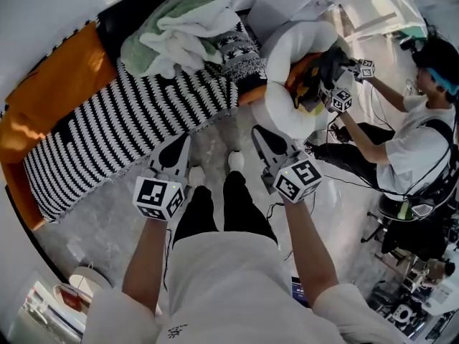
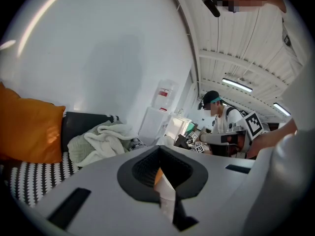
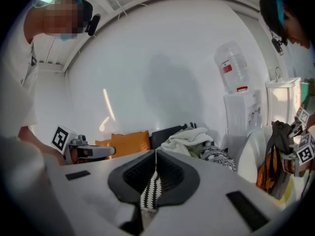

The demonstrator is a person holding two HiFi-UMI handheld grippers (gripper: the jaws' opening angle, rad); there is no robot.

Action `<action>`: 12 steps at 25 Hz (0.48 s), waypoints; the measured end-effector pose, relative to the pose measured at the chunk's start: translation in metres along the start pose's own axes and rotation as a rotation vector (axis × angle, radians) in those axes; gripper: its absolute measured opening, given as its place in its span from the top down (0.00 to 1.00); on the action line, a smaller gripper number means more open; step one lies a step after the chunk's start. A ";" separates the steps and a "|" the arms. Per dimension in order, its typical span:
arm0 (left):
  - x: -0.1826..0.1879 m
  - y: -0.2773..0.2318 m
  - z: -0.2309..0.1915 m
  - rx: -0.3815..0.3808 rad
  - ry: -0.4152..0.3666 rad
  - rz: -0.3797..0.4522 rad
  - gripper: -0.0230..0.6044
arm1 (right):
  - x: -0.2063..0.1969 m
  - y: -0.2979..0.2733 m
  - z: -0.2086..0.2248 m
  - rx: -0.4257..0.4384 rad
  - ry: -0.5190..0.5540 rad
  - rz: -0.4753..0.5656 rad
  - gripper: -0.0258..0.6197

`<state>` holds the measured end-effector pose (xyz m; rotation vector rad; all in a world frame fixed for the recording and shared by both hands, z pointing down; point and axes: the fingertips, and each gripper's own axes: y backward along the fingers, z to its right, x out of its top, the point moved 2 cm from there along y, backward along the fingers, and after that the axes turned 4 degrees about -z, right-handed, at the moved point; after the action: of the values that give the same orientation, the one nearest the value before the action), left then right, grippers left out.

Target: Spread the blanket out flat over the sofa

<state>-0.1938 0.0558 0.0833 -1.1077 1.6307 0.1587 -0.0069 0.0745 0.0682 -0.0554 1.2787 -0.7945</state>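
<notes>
The black-and-white zigzag blanket [image 1: 129, 131] lies spread along the sofa's [image 1: 64, 77] seat, its edge hanging over the front. A strip of it also shows in the left gripper view [image 2: 19, 181]. My left gripper [image 1: 183, 142] hangs just off that front edge, over the floor, jaws shut and empty. My right gripper [image 1: 258, 131] is beside it to the right, also shut on nothing. In the left gripper view the left gripper's [image 2: 158, 154] jaws meet. In the right gripper view the right gripper's [image 3: 156, 156] jaws meet too, with only zigzag pattern showing behind the slit.
A pile of green and white throws [image 1: 183, 31] sits at the sofa's far end, beside an orange cushion [image 2: 27, 132]. Another person [image 1: 416, 135] at the right works with grippers on a white beanbag [image 1: 294, 77]. A water dispenser [image 3: 241, 112] stands by the wall.
</notes>
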 end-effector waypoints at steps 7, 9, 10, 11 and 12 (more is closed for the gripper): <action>-0.041 -0.049 -0.010 0.063 0.000 -0.050 0.93 | -0.057 -0.042 0.061 -0.005 0.010 -0.092 0.92; -0.050 -0.066 -0.008 0.072 -0.005 -0.060 0.93 | -0.070 -0.049 0.078 -0.011 0.014 -0.107 0.92; -0.054 -0.075 -0.007 0.075 -0.008 -0.064 0.93 | -0.076 -0.053 0.087 -0.013 0.017 -0.112 0.92; -0.058 -0.085 -0.008 0.079 -0.008 -0.068 0.93 | -0.082 -0.058 0.096 -0.014 0.020 -0.118 0.92; -0.063 -0.094 -0.010 0.085 -0.006 -0.070 0.93 | -0.088 -0.064 0.104 -0.013 0.024 -0.126 0.92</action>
<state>-0.1355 0.0335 0.1783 -1.0968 1.5763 0.0468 0.0454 0.0367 0.2040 -0.1381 1.3130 -0.8976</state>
